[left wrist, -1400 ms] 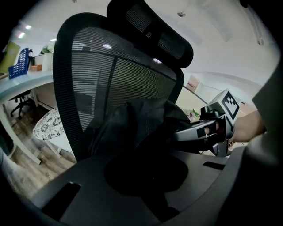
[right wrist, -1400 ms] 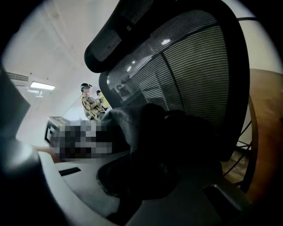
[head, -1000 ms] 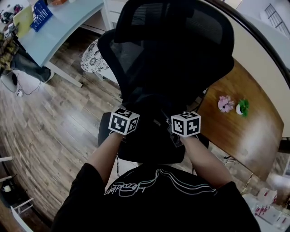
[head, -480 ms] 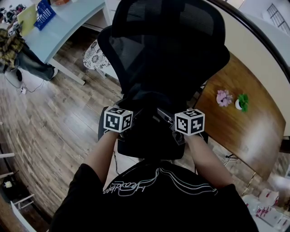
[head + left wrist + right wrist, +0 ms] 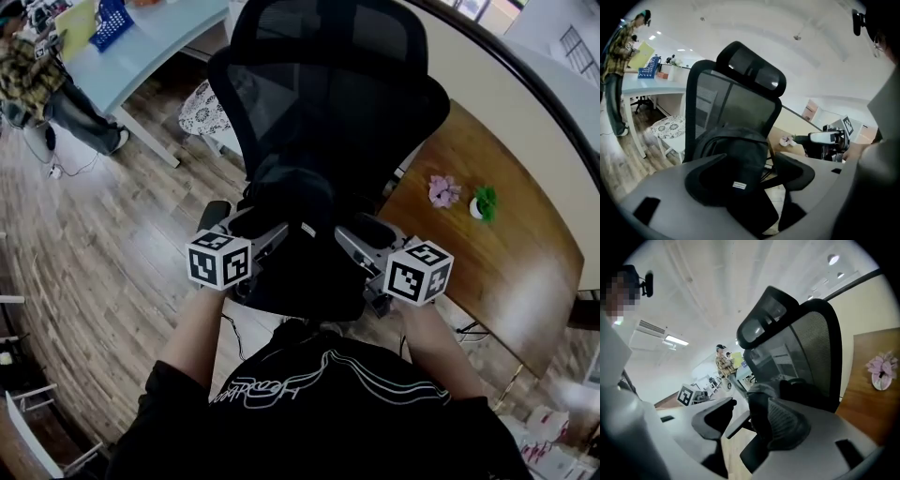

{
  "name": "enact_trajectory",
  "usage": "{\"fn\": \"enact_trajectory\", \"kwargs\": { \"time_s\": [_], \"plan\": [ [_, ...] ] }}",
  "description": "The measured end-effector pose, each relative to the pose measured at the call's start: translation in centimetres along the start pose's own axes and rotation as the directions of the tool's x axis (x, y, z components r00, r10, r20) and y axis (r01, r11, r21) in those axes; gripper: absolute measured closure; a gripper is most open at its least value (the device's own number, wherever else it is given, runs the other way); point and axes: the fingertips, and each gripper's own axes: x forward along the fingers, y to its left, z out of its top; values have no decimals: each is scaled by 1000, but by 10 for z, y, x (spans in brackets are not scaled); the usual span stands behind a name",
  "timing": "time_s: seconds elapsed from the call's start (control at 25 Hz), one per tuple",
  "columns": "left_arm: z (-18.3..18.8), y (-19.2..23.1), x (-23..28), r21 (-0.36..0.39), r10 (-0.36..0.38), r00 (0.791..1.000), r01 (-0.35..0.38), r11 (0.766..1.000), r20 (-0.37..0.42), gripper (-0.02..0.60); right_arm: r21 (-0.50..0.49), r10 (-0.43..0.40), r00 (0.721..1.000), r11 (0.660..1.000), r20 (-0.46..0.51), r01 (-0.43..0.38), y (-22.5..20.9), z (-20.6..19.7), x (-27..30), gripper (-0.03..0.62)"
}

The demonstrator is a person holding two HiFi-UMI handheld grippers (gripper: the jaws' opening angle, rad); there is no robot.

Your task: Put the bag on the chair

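Observation:
A black bag (image 5: 291,199) stands on the seat (image 5: 309,291) of a black mesh office chair (image 5: 328,84), leaning on its backrest. My left gripper (image 5: 265,232) hangs at the bag's left side, and my right gripper (image 5: 361,234) at its right. Both are apart from the bag and hold nothing, and both jaws are closing. In the left gripper view the bag (image 5: 740,145) sits beyond the left gripper (image 5: 750,159), with nothing between the pads. The right gripper view shows the bag (image 5: 761,391) past the right gripper (image 5: 752,405), in front of the chair back (image 5: 811,348).
A wooden table (image 5: 506,272) at the right carries a pink flower (image 5: 441,190) and a small green plant (image 5: 485,202). A pale blue desk (image 5: 159,33) with a blue basket (image 5: 112,14) stands upper left, a person (image 5: 37,84) beside it. A patterned stool (image 5: 202,108) is behind the chair.
Both grippers have opened, let go of the bag and drawn back toward me and apart. The bag stays on the seat.

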Motion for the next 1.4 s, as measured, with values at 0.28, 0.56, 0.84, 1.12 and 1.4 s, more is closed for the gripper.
{"fn": "enact_trajectory", "kwargs": {
  "time_s": [0.28, 0.56, 0.84, 1.12, 1.4],
  "plan": [
    [21, -123, -53, -66, -156, 973, 169, 983, 169, 529, -105, 88, 996, 991, 31, -84, 43, 6, -68, 538],
    [28, -230, -100, 90, -214, 946, 198, 976, 245, 538, -198, 287, 953, 944, 99, -263, 99, 20, -136, 599],
    [32, -261, -127, 125, -214, 934, 185, 975, 287, 540, -185, 378, 920, 916, 99, -356, 124, 23, -174, 599],
    [34, -274, -127, 188, -206, 945, 161, 969, 255, 540, -271, 362, 929, 904, 77, -330, 139, 29, -180, 600],
    [29, -267, -116, 172, -221, 942, 181, 968, 252, 541, -212, 372, 926, 912, 62, -352, 125, 21, -170, 599]
  ]
}}
